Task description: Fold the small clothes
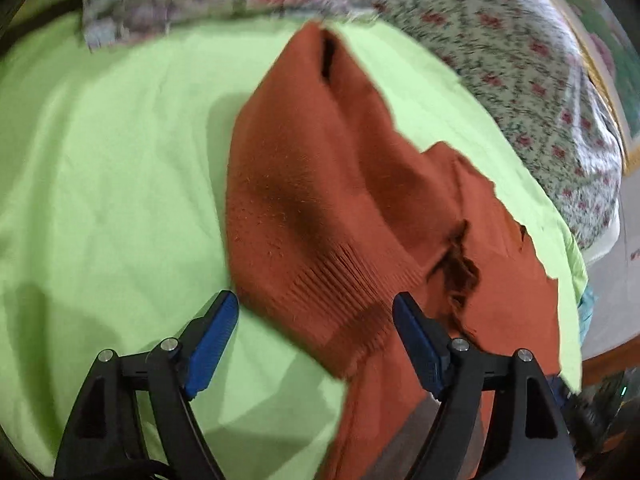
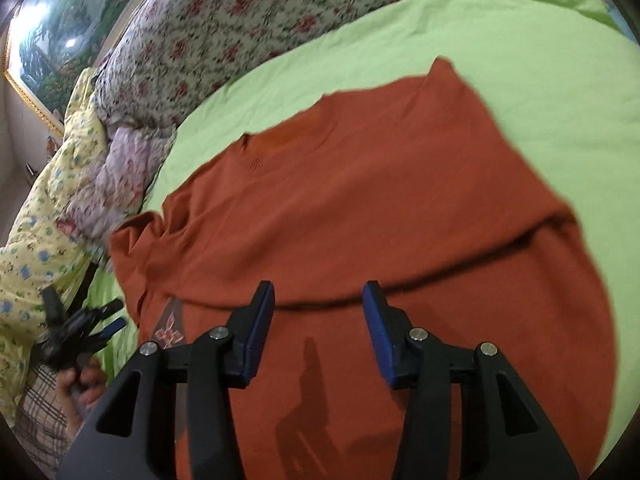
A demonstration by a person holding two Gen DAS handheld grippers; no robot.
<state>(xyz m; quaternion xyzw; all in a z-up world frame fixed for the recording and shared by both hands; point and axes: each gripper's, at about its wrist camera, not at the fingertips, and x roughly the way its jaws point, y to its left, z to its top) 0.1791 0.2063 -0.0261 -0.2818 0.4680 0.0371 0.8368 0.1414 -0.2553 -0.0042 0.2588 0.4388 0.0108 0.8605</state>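
- The rust-orange sweater [image 2: 360,208] is laid on the bed, on the lime-green sheet [image 2: 540,60], with its collar turned toward the floral quilt [image 2: 224,32] heaped along the far edge of the bed.
- One side of the garment is seen folded over the body — in the left wrist view a sleeve with a ribbed cuff [image 1: 352,280] lies across the fabric, and in the right wrist view a long fold ridge runs across the lower body.
- The left gripper [image 1: 316,320] is held wide apart. Nothing is pressed between its blue pads; the cuff end lies just ahead of the gap and is not clamped.
- The right gripper [image 2: 318,308] is held part-way apart above the lower body of the sweater, just short of the fold ridge. No fabric is caught between its pads.
- The step in hand is judged to be the gap between two folds: one flap appears to be set down and released, and no edge is gripped at present.
- The task is judged to be partly done — the garment is not yet reduced to a compact packet.
- For the next move a free edge must be chosen, most likely the hem nearest the person or the unfolded side. The pads should be brought down astride a single layer of edge and closed before any lift.
- Both corners of the chosen edge should be carried together, so that the flap lands square on the body and the first fold is not dragged open.
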